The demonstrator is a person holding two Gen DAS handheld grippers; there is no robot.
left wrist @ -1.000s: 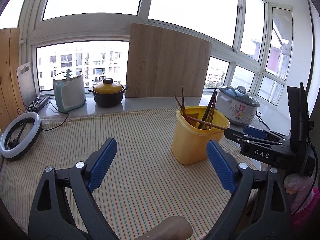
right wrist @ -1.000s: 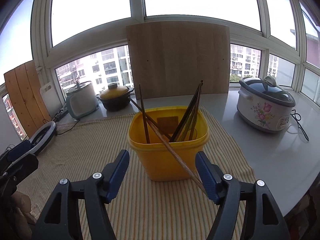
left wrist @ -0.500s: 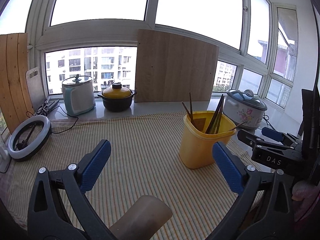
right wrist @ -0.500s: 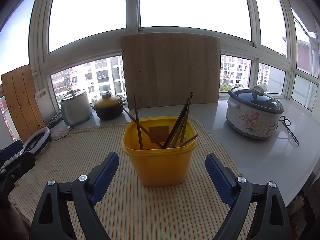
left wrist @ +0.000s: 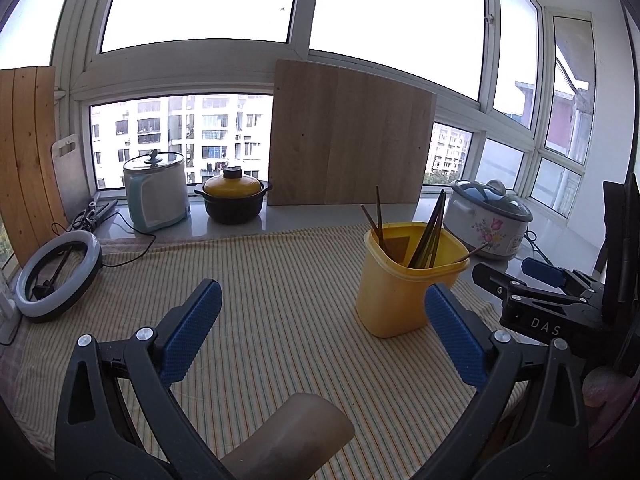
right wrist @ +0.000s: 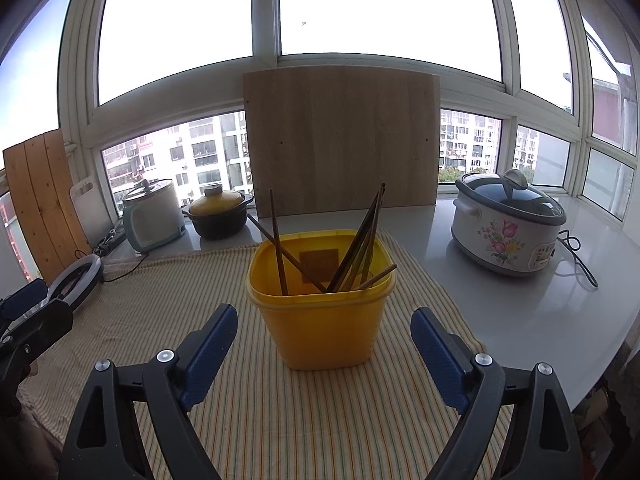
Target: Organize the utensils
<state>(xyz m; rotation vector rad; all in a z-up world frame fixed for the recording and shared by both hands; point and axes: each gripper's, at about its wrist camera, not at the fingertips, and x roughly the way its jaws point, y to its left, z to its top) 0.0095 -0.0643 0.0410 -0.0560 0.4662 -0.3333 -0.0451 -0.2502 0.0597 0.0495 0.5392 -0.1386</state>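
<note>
Chopsticks point(right wrist: 352, 256) all stood in yellow tub point(right wrist: 324, 320); right gripper point(right wrist: 322, 340) and left gripper point(left wrist: 316, 328), both just short of tub, had just spread apart, empty — likely release done.

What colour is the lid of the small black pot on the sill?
Yellow lid, clearest in the left wrist view.

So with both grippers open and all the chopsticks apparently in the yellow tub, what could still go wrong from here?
1. One chopstick lies low across the yellow tub's rim with its tip poking out; a passing right gripper could flick it out.
2. The chopsticks lean unevenly and the tub looks light, so a nudge might tip it on the striped cloth.
3. The left gripper and the right one hover close together, so they could collide.
</note>
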